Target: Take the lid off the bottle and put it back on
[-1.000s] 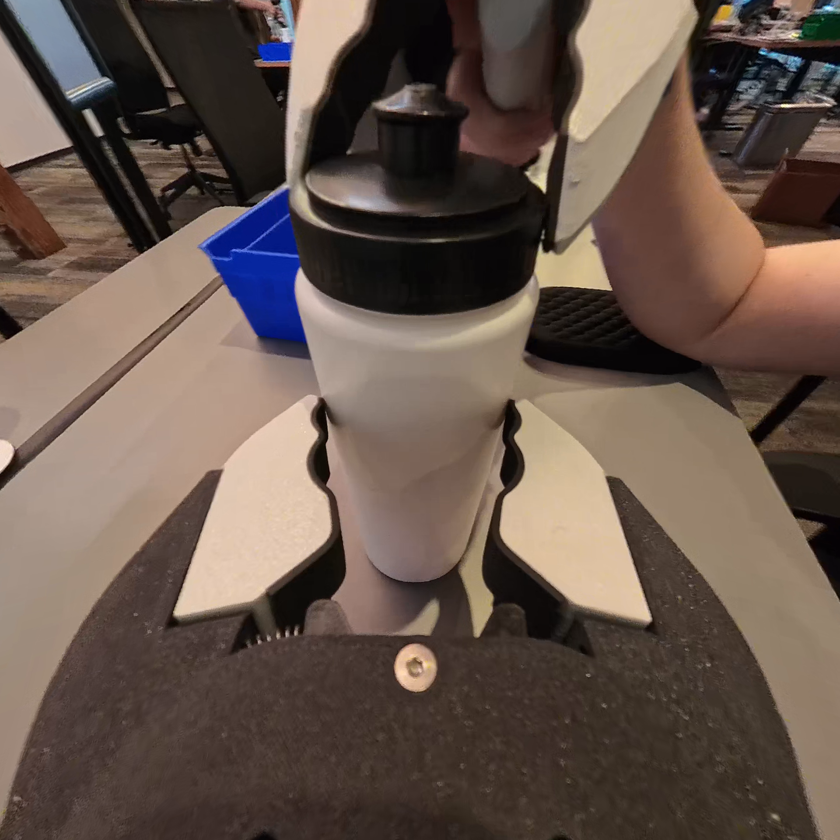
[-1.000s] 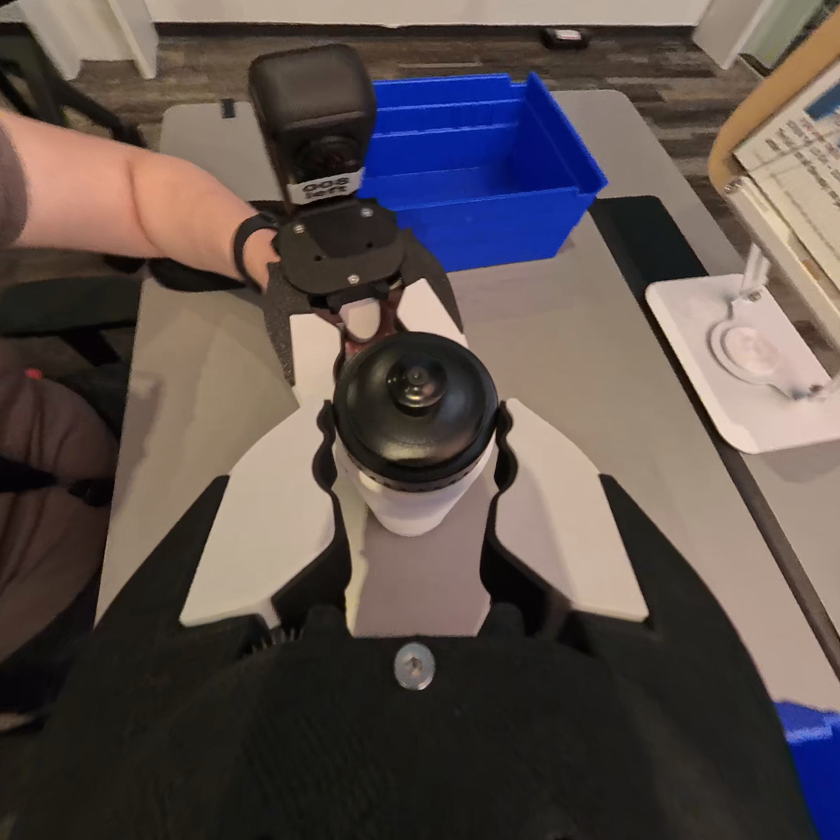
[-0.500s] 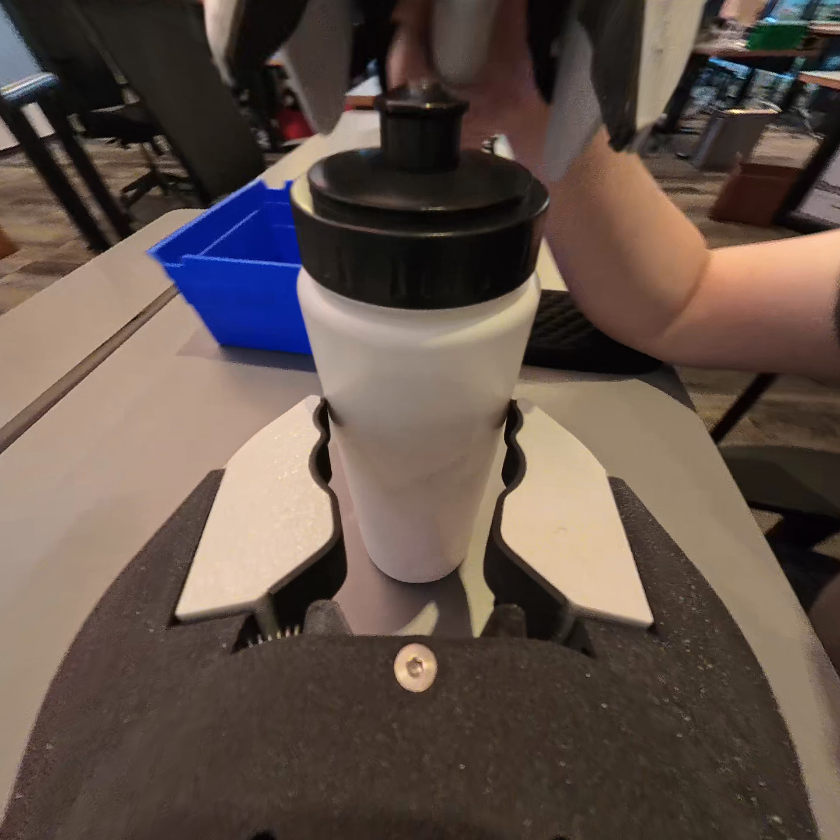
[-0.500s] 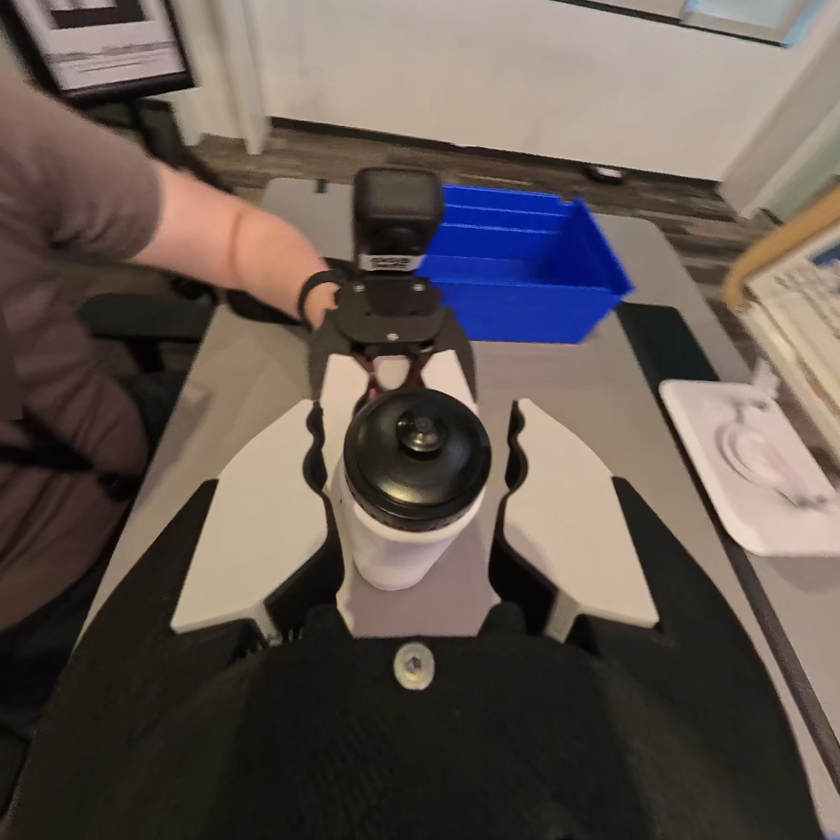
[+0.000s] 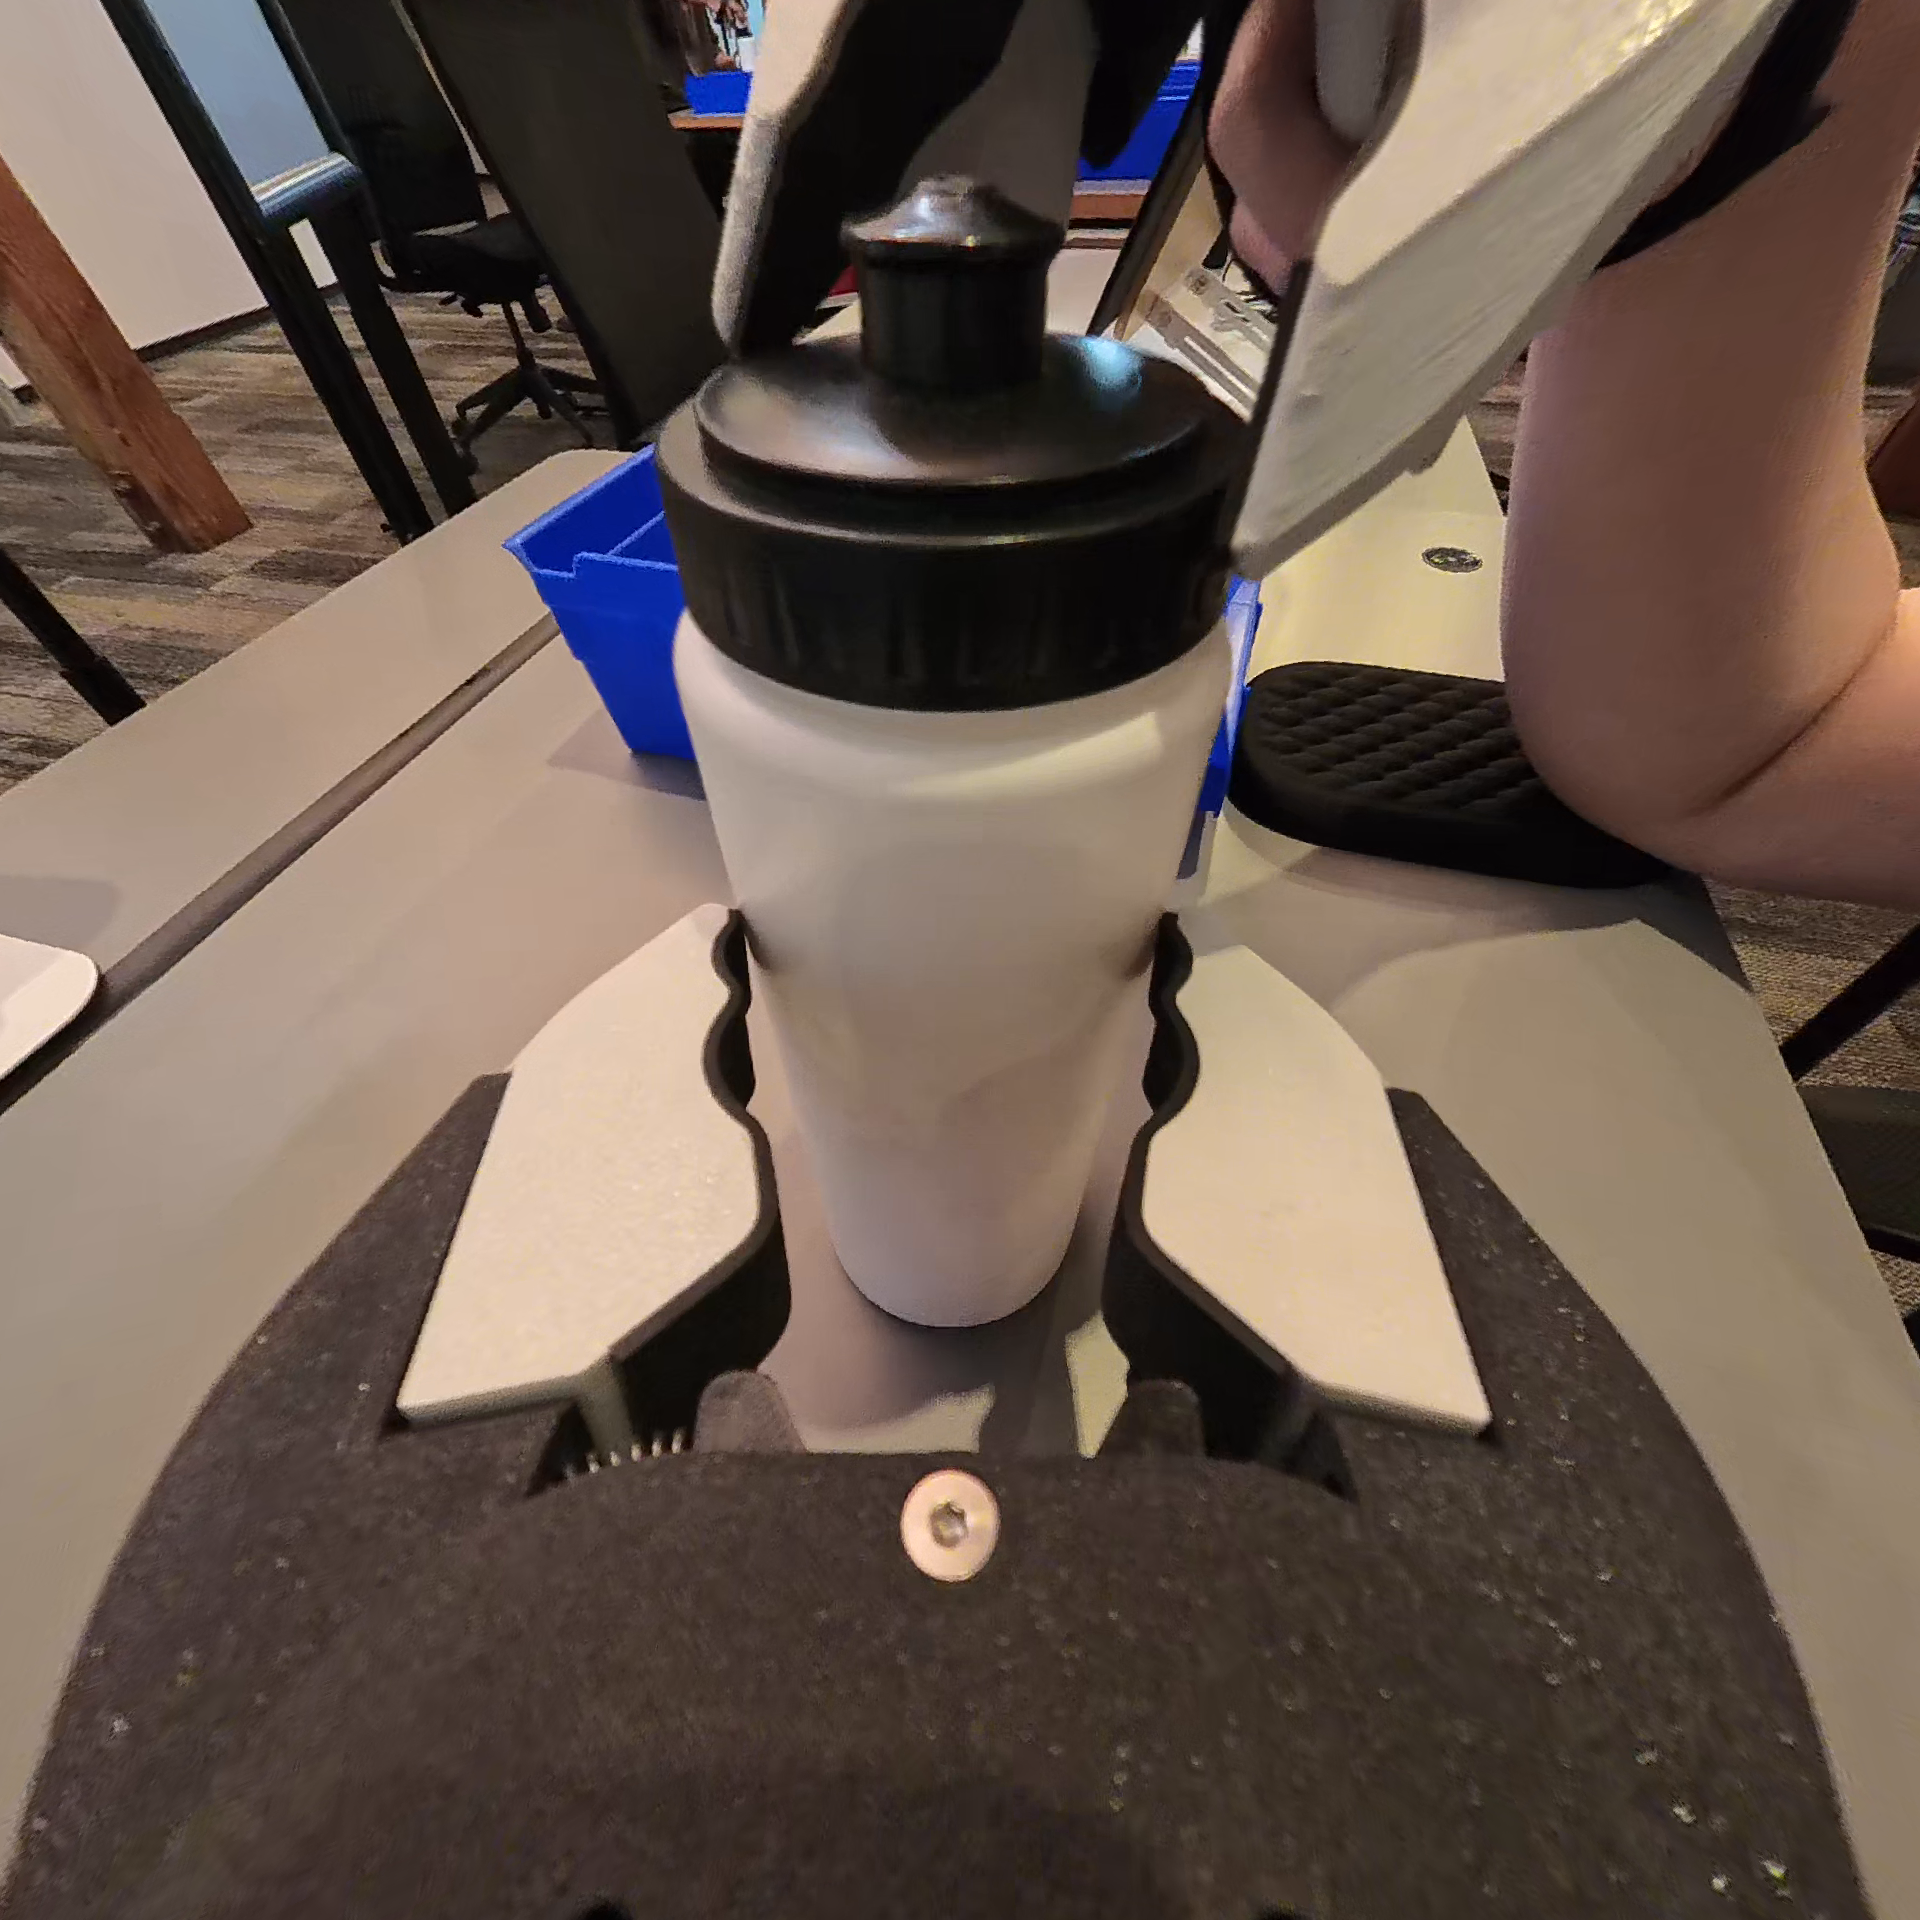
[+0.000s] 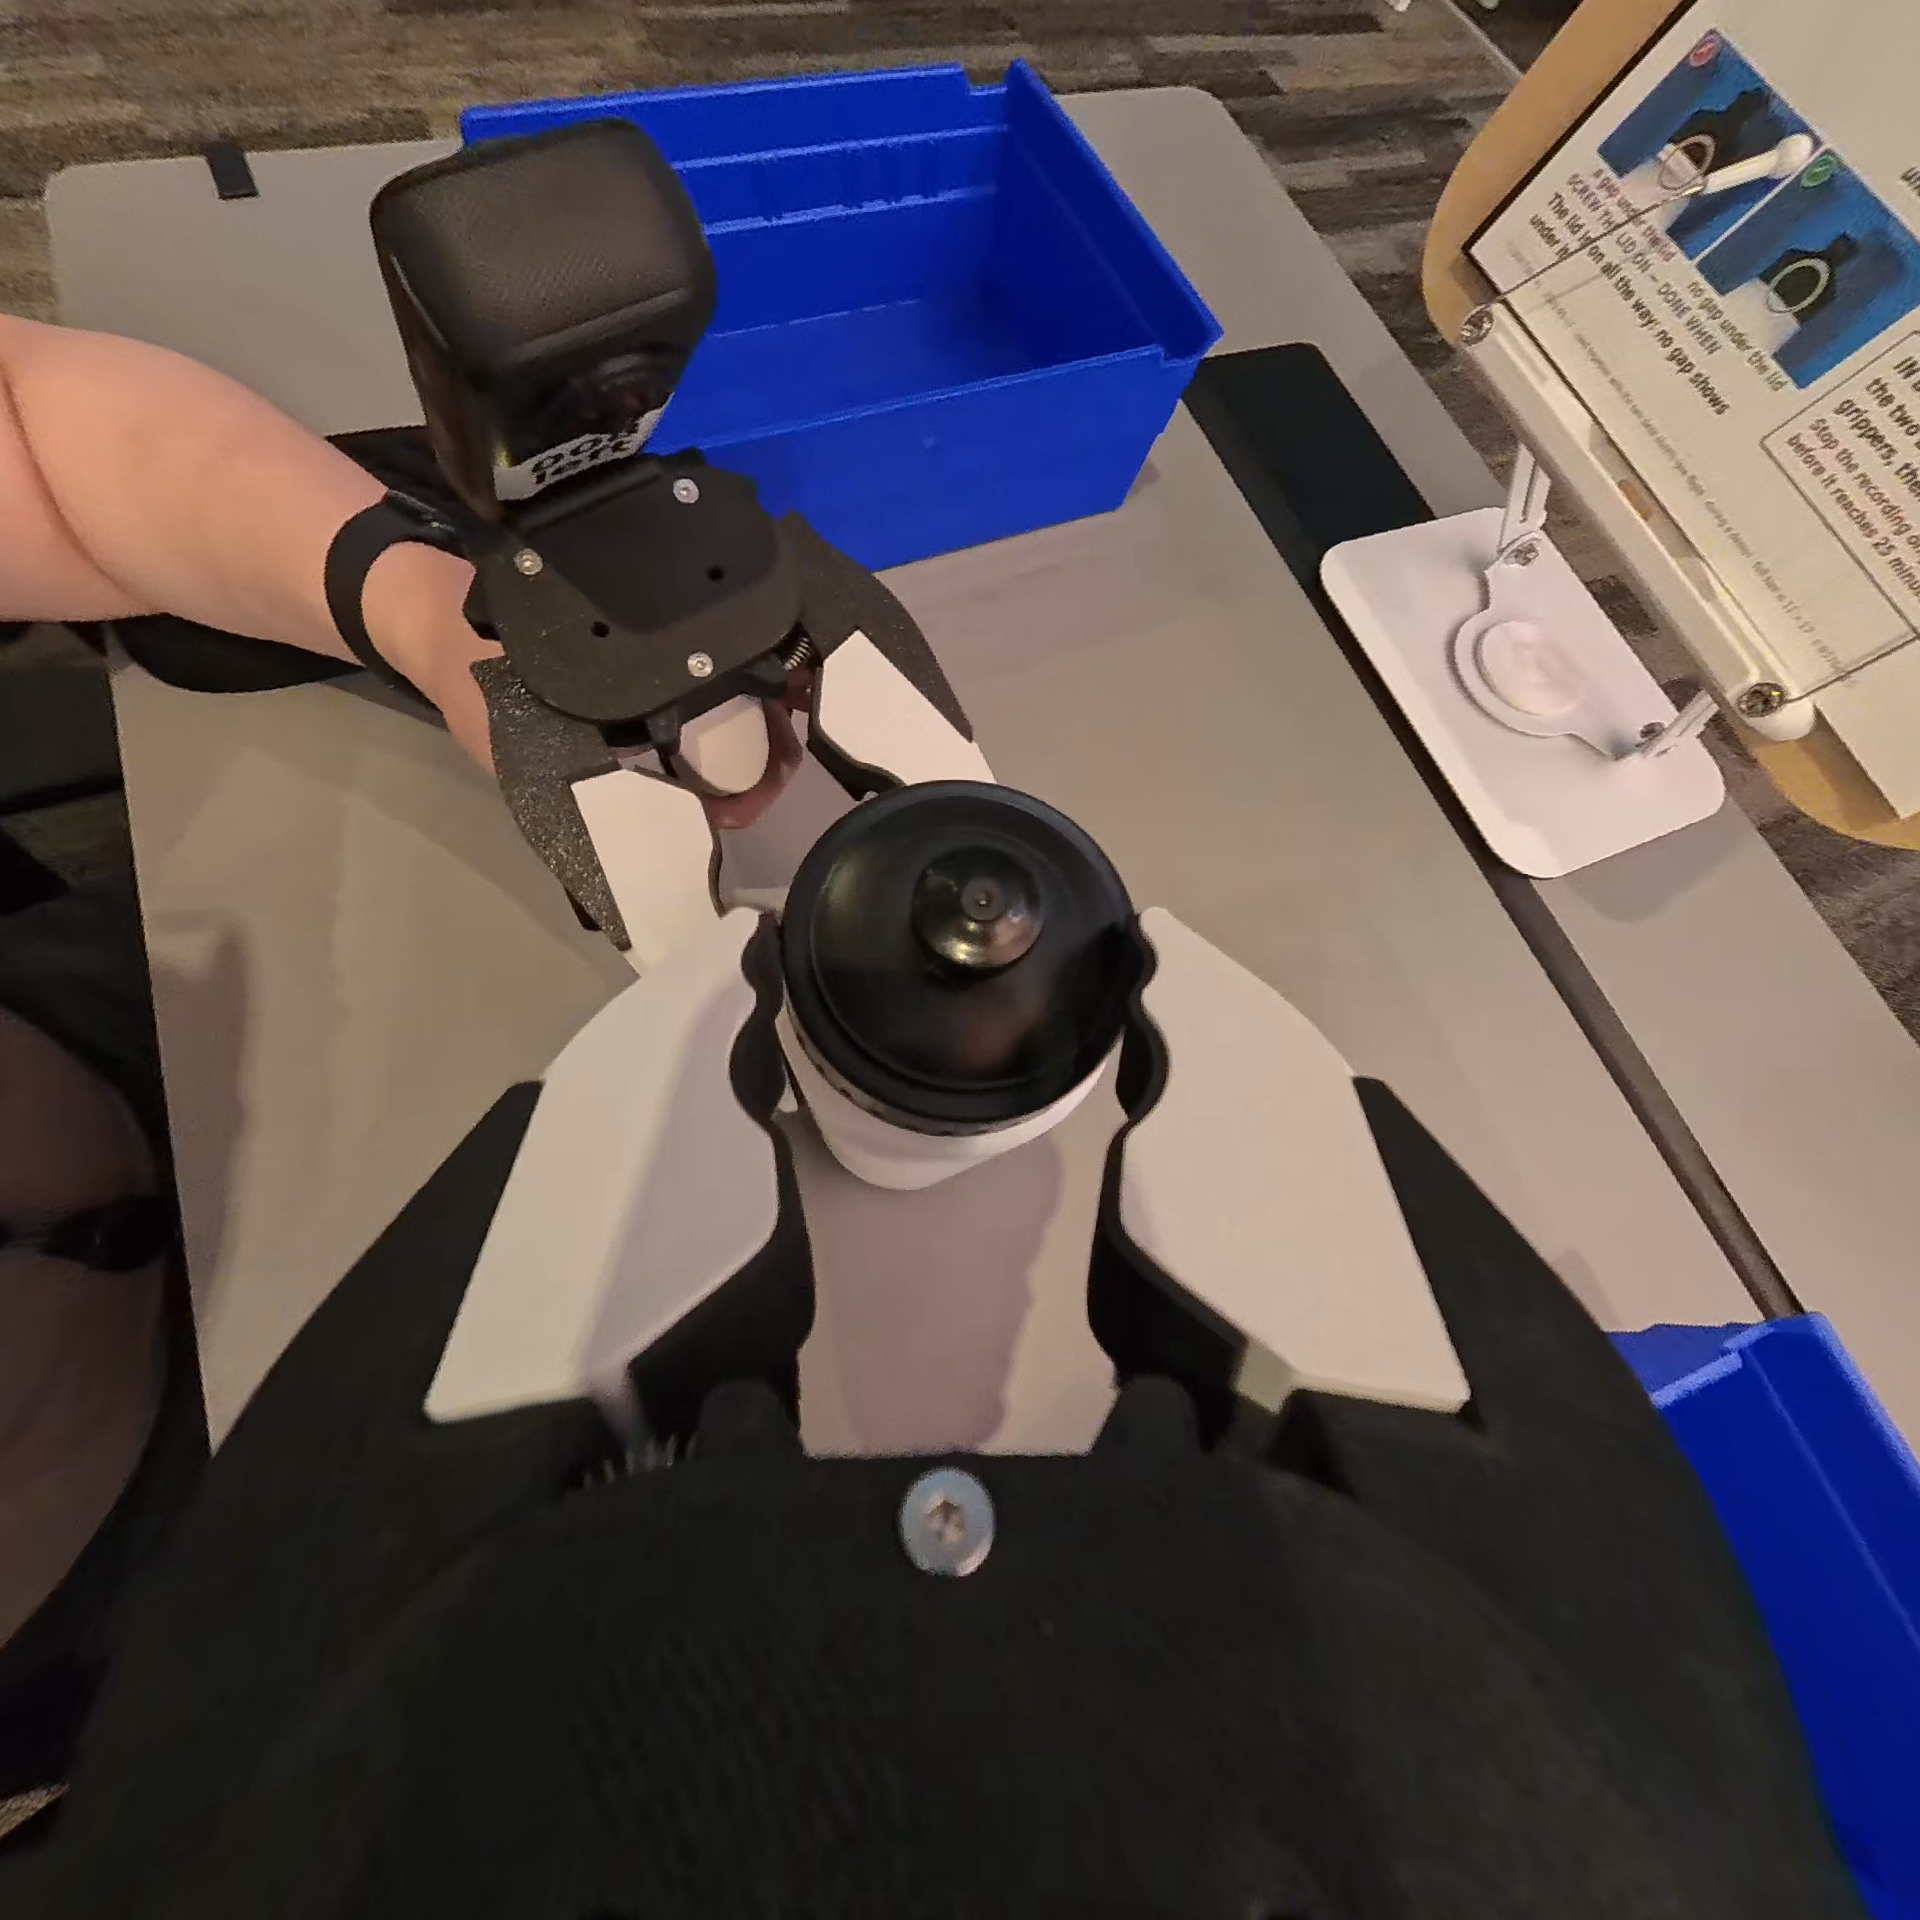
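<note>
A: Start at the tools. What is each one doing?

B: The left tool (image 5: 951,1049) is clamped narrow on the white body of the bottle (image 5: 951,935), its two jaws pressed against the sides low down. The bottle stands upright on the grey desk (image 5: 312,997). The right tool (image 6: 951,997) comes from above with its jaws set either side of the black lid (image 6: 951,966). From the right wrist view they sit right at the lid's rim, but I cannot tell whether they are actually pinching it or just bracketing it.

A: And the lid itself?

B: It sits on the bottle's neck, spout up. In the left wrist view its ribbed skirt meets the white shoulder with no clear gap.

A: So how far along is the job?

B: Hard to place from this alone. The lid is on and looks seated, so either the unscrewing has not begun or the screwing back is nearly finished. Whichever it is, a twist of the lid seems to be the step in hand.

A: Anything else around?

B: A blue bin (image 6: 935,343) stands on the far side of the bottle, apparently empty. A white stand (image 6: 1517,707) holding an instruction board is off to the right, and a black mat (image 5: 1403,779) lies under the person's forearm in the left wrist view.
</note>
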`<state>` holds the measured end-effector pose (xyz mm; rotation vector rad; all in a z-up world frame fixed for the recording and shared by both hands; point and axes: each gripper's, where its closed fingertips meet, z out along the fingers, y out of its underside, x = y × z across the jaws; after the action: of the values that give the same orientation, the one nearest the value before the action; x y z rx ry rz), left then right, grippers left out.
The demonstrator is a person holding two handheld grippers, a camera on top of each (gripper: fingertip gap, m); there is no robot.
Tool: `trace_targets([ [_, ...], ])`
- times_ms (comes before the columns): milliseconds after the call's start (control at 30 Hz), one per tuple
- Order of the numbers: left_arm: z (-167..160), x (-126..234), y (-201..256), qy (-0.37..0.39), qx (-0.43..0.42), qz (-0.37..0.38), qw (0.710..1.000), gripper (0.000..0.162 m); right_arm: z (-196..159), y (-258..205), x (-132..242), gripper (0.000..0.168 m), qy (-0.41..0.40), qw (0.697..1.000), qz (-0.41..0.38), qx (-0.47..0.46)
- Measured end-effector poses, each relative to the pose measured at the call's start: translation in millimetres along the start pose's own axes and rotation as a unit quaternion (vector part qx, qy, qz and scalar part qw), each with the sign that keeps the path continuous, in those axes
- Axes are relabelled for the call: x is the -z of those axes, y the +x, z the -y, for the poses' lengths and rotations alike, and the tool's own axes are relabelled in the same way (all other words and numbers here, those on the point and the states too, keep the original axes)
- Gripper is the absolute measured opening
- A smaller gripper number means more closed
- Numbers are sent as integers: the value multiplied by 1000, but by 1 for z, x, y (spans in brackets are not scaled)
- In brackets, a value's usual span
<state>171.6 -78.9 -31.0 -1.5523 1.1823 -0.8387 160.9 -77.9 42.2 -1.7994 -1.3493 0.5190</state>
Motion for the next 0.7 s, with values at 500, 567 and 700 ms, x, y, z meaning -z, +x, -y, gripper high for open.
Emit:
trace_targets([
  [500,0,-1,5,-8,-7,-9,1000,74,-8,-2,1,69,-27,1000,-1,2],
  [567,0,0,4,-7,-4,-10,1000,74,-8,-1,0,69,-26,1000,1,-2],
  [700,0,0,4,-7,-2,-11,1000,74,-8,-1,-1,69,-27,1000,0,-4],
])
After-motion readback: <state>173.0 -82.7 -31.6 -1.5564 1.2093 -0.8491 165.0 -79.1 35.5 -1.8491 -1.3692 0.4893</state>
